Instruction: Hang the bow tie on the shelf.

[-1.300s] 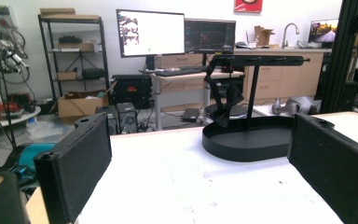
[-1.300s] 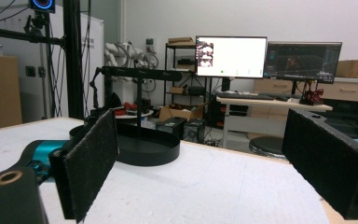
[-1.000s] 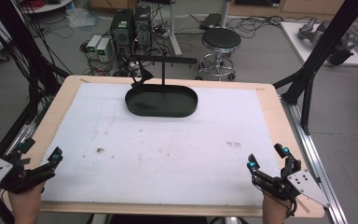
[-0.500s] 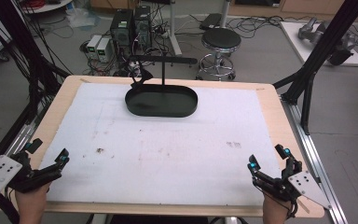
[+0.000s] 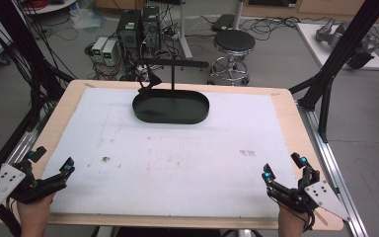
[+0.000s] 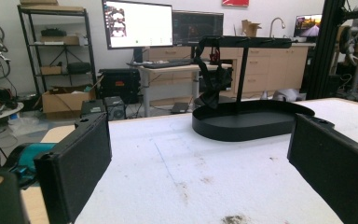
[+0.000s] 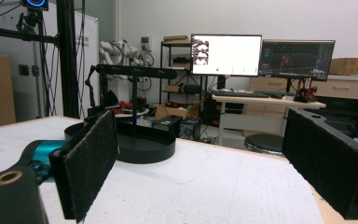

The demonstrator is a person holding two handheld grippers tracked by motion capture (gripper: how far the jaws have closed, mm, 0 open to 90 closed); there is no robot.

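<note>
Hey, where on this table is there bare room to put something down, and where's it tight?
Nearly the whole white mat is bare, from the black oval tray at the far edge down to the left gripper and right gripper at the near corners. Crowded: the tray with its T-shaped stand.

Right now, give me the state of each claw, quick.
Left claw: open, jaws wide apart, holding nothing.
Right claw: open, jaws wide apart, holding nothing.

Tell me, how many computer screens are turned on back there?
2. A white screen sits left of a dark screen, side by side above the desk in the right gripper view. Others may be hidden.
</note>
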